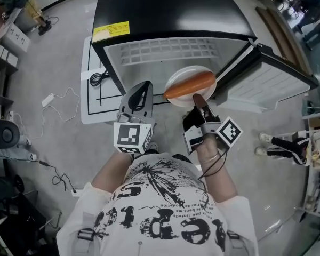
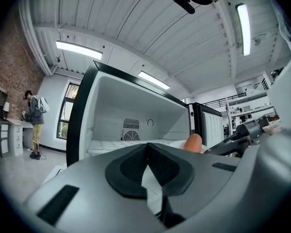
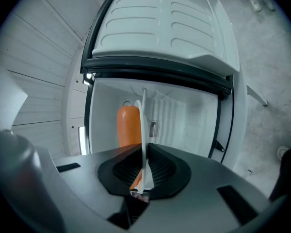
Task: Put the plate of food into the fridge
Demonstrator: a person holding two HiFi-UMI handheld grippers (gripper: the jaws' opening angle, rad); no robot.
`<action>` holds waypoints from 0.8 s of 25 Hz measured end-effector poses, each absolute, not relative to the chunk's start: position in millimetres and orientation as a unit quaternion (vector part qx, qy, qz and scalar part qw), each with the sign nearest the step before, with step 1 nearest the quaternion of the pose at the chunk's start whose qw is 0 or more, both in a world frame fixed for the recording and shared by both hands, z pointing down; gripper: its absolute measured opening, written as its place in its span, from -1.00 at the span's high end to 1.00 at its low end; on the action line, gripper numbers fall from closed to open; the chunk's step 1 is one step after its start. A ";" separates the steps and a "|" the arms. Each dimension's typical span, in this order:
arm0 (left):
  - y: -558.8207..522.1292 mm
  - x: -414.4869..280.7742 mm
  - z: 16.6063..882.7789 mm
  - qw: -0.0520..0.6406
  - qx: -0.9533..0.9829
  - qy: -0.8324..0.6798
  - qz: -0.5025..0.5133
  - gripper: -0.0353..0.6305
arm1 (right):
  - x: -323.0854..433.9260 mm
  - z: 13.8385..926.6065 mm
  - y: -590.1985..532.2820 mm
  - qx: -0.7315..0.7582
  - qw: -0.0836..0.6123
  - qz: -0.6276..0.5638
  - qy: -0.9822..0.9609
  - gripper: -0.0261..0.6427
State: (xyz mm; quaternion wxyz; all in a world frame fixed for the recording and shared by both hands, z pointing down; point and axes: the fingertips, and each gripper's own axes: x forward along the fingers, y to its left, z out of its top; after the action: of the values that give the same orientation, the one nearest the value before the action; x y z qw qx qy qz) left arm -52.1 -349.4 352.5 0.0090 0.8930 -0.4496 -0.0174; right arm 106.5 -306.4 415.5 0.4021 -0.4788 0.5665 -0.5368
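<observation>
The right tool (image 1: 198, 99) pinches the rim of the plate (image 1: 177, 77) with its sausage (image 1: 192, 85), at the mouth of the open fridge (image 1: 165, 15); the left tool (image 1: 144, 87) is closed and empty. Next, I think, the plate must go inside, kept level, and then be released.

This one reads as a lab or workshop floor, not a home kitchen. A small black fridge (image 1: 170, 15) sits on a white board (image 1: 92, 103) laid straight on the bare grey floor (image 1: 58, 52), its door (image 1: 280, 79) swung open to the right. A white power strip (image 1: 47, 100) and loose cables (image 1: 53, 168) trail across the floor at left, and dark gear (image 1: 2, 134) crowds that edge. Overhead, a ribbed white ceiling (image 2: 136, 18) carries long tube lights (image 2: 78, 49). Far left there's a raw brick wall (image 2: 12, 67), and a person (image 2: 35, 123) with a backpack stands at a desk (image 2: 9, 124) near a tall dark-framed window (image 2: 68, 113). Far right, open shelving (image 2: 247, 105) holds assorted items.
</observation>
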 end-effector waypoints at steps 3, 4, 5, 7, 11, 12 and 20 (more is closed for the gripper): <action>-360.7 -55.4 354.6 0.014 0.898 -0.440 -0.019 0.87 | 108.3 409.5 -316.9 -0.487 0.412 -0.530 0.559 0.85; -365.1 -55.2 355.9 0.016 0.899 -0.438 -0.020 0.87 | 109.7 408.3 -321.2 -0.489 0.413 -0.529 0.557 0.85; -369.5 -54.3 357.6 0.018 0.900 -0.436 -0.019 0.87 | 111.3 407.7 -325.9 -0.492 0.414 -0.528 0.555 0.85; -377.7 -51.4 361.3 0.018 0.900 -0.435 -0.016 0.87 | 114.6 406.8 -335.2 -0.495 0.413 -0.527 0.554 0.85; -386.6 -48.8 366.0 0.021 0.898 -0.439 -0.013 0.87 | 116.3 400.7 -347.2 -0.495 0.408 -0.521 0.563 0.84; -388.0 -48.3 366.7 0.022 0.898 -0.440 -0.012 0.87 | 116.5 399.2 -350.4 -0.493 0.406 -0.521 0.566 0.84; -404.9 -34.2 366.5 0.023 0.894 -0.446 -0.015 0.87 | 128.0 397.6 -382.2 -0.480 0.405 -0.538 0.562 0.84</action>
State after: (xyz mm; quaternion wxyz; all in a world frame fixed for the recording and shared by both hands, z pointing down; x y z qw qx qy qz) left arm -34.2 -404.9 366.5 0.0227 0.8944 -0.4465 -0.0148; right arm 128.0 -382.2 397.6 0.4052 -0.4804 0.5615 -0.5383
